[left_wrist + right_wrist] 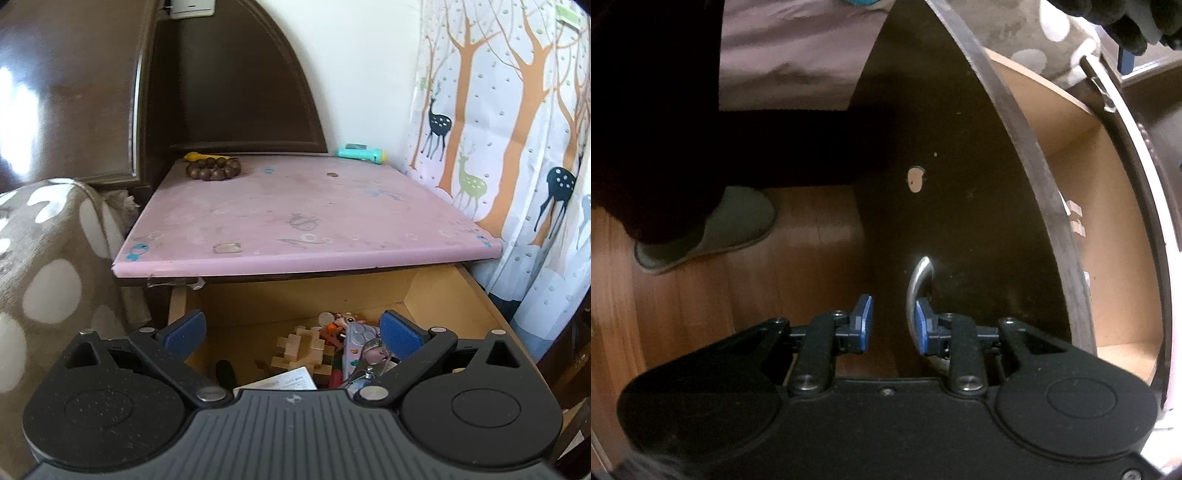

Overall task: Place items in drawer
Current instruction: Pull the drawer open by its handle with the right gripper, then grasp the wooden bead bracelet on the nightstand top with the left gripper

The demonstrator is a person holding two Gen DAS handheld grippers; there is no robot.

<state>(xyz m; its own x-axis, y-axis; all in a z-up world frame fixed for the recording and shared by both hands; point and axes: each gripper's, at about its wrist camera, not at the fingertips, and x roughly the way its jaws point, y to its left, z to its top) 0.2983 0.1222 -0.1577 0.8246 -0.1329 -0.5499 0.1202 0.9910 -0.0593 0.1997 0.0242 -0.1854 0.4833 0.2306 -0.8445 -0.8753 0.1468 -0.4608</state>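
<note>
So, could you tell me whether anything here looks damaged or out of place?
Yes: the drawer front has an empty ragged hole above its metal handle, as if a fitting is missing. Torn tape hangs under the pink tabletop's front edge.

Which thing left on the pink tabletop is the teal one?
The toy flashlight at the back right corner, teal with a yellow end; the bead bracelet at back left is brown.
</note>
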